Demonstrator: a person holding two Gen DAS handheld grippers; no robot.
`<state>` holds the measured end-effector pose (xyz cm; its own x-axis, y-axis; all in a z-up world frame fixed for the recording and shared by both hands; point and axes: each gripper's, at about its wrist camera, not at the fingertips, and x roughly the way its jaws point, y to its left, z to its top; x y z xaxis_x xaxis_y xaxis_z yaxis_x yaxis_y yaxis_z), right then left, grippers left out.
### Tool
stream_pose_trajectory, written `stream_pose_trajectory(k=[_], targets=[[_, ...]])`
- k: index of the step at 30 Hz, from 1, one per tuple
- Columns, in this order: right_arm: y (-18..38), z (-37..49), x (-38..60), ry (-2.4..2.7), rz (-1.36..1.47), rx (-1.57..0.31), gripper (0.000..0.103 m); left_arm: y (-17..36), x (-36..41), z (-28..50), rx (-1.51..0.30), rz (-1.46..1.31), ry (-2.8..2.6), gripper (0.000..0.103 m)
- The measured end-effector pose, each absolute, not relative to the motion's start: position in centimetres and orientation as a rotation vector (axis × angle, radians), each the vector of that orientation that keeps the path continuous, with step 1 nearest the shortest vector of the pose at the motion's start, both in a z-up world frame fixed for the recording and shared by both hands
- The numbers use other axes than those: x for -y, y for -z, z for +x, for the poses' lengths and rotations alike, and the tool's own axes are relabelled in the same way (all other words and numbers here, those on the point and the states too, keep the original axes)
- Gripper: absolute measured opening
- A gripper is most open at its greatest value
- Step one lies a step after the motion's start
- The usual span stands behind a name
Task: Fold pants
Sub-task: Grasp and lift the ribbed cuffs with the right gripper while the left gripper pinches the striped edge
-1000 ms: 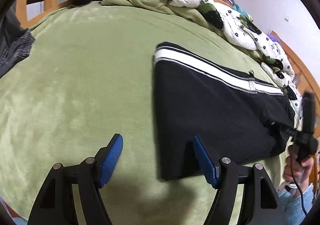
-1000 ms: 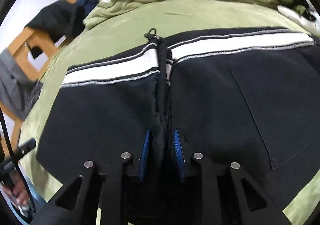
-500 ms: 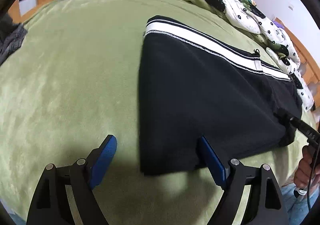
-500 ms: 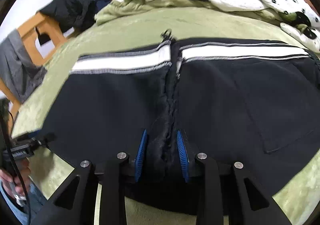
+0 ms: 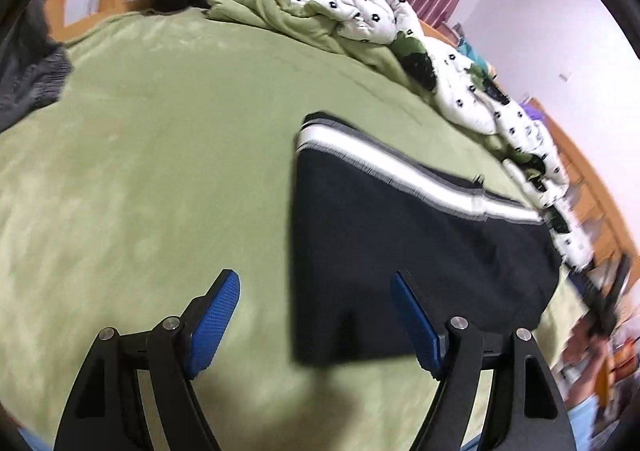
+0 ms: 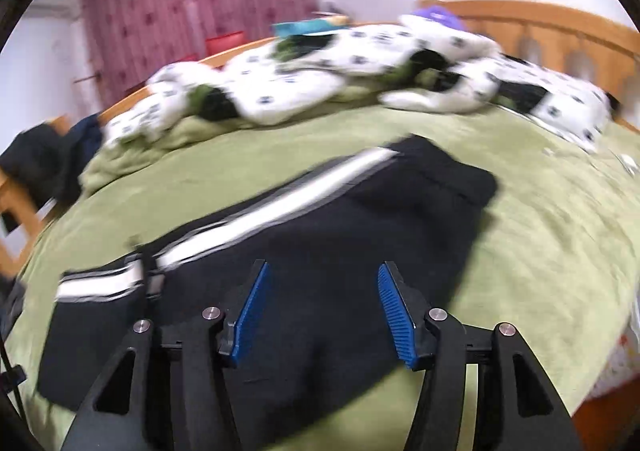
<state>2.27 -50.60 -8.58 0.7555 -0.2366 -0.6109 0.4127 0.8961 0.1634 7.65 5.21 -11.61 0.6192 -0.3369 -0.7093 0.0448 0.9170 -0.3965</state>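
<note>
Right now the black pants [image 5: 420,251] lie flat on the green bed [image 5: 160,171], already doubled into a broad dark slab with the white side stripe [image 5: 400,171] running along the far edge. I judge one fold is made and I am between grips, setting up for the next one.

My left gripper [image 5: 316,315] hangs angled down over the near left corner of the pants. Its jaws stand wide and are easing inward a little; the corner of the cloth sits between them in the view, but neither pad presses on it, so nothing is held. The left pad is over bare bed beside the pants, the right pad over the dark fabric.

My right gripper [image 6: 324,315] is likewise tilted down, poised above the near edge of the pants toward their right half. Its jaws are opening, with black cloth below the gap but no pinch that I can see. The picture from that side is smeared, so I cannot say how close the pads sit to the fabric.

Next, in my judgement, I need both grippers down on the near edge of the pants, pinching all layers together, then a lift and carry toward the stripe. Thick knit cloth may slip or drag a layer out of line if I catch only the top one.

Beyond the pants a spotted quilt [image 6: 360,63] is heaped against the headboard.
</note>
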Motion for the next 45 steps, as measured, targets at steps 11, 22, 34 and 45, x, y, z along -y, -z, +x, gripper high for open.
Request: stream_pose_trajectory(k=[11, 22, 34, 45], targets=[[14.4, 4.8, 58.4, 0.330, 0.497, -0.704, 0.055, 16.6, -2.6, 18.2, -0.998, -0.274, 0.316, 0.069], [13.7, 11.3, 60.7, 0.317, 0.513, -0.662, 0.019, 16.9, -3.4, 21.8, -1.021, -0.437, 0.376, 0.015], [2.1, 8.4, 51.0, 0.272, 0.369, -0.455, 0.012, 10.2, -4.0, 20.8, -0.925, -0.533, 0.425, 0.010], [-1.0, 10.6, 41.7, -0.061, 0.400, -0.438, 0.012, 5.2, -15.6, 19.1, -0.880, -0.384, 0.209, 0.010]])
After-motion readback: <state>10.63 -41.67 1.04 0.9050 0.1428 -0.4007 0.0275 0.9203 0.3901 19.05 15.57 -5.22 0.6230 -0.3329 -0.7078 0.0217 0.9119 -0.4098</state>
